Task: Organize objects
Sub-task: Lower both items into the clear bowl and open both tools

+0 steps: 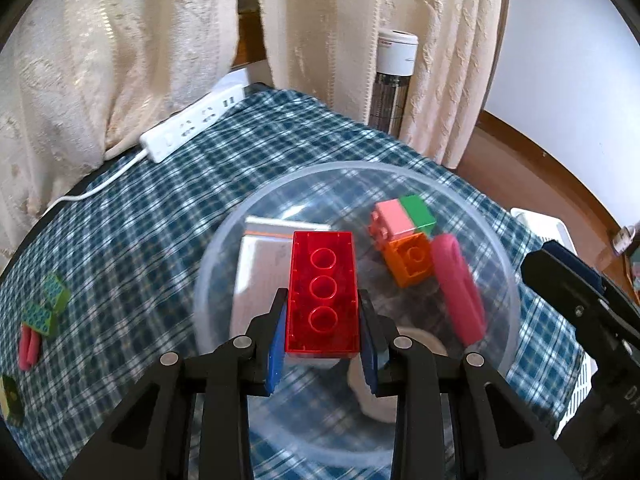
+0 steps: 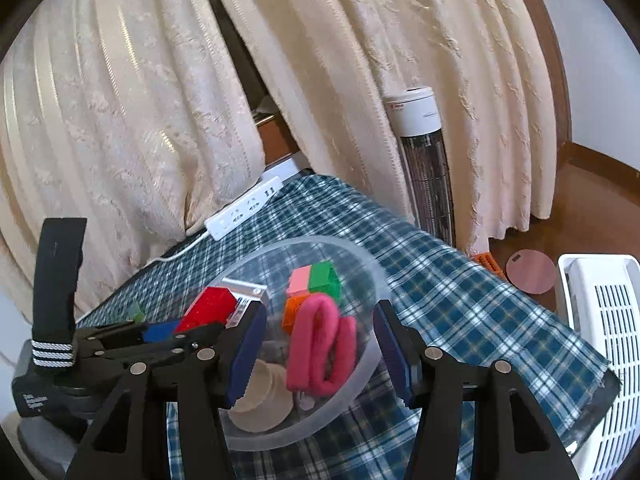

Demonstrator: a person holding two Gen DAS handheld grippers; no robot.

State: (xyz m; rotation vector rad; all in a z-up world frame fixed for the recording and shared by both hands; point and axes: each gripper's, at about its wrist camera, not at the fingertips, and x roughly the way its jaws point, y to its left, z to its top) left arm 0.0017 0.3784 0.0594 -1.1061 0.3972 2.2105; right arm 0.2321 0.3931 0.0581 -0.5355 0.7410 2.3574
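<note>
My left gripper (image 1: 322,320) is shut on a clear red brick (image 1: 322,296) and holds it over a clear plastic bowl (image 1: 224,248). The bowl holds a pink-green-orange brick cluster (image 1: 404,236), a pink looped band (image 1: 460,292), a silver packet (image 1: 264,264) and a beige pad (image 2: 260,396). My right gripper (image 2: 320,344) is open and empty, its jaws straddling the bowl's (image 2: 360,380) near right side above the pink band (image 2: 320,352). The red brick (image 2: 208,308) and left gripper (image 2: 160,332) show at the left in the right wrist view.
A blue plaid cloth (image 1: 160,208) covers the table. Green pieces (image 1: 44,308), a pink piece (image 1: 29,348) and a yellow-green piece (image 1: 10,400) lie at the left. A white power strip (image 1: 192,124) lies at the back. A white basket (image 2: 600,344) stands right. Curtains (image 2: 120,120) and a heater (image 2: 424,168) stand behind.
</note>
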